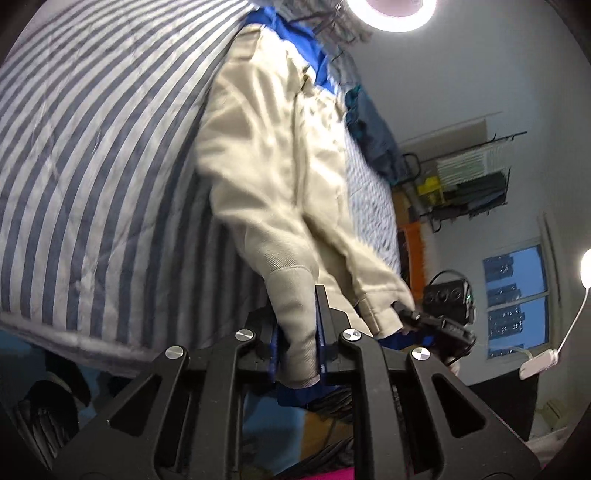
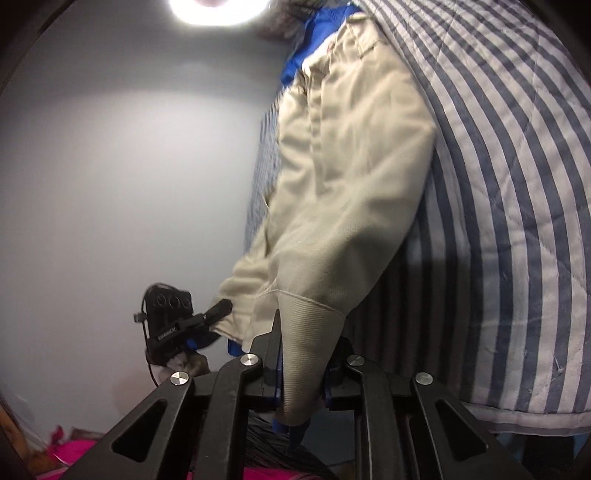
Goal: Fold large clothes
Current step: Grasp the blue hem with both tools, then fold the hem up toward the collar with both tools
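L gripper [image 1: 297,325] is clamped on a ribbed cuff [image 1: 295,306] of the beige jacket [image 1: 273,155]; R gripper [image 2: 301,354] is clamped on the other cuff [image 2: 306,339]. Jacket w/ blue lining hangs stretched from both, partly over the striped quilt [image 1: 92,147]. Each view shows the opposite gripper; the white label on its side is too small to read. Ring light [image 2: 218,11] overhead.

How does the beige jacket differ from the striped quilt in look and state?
The beige jacket is plain cream with blue at the collar; the striped quilt has grey-blue and white stripes and quilted stitching. The jacket's ribbed cuffs are clamped by the left gripper and the right gripper; the quilt is in neither gripper. Both are soft fabric.
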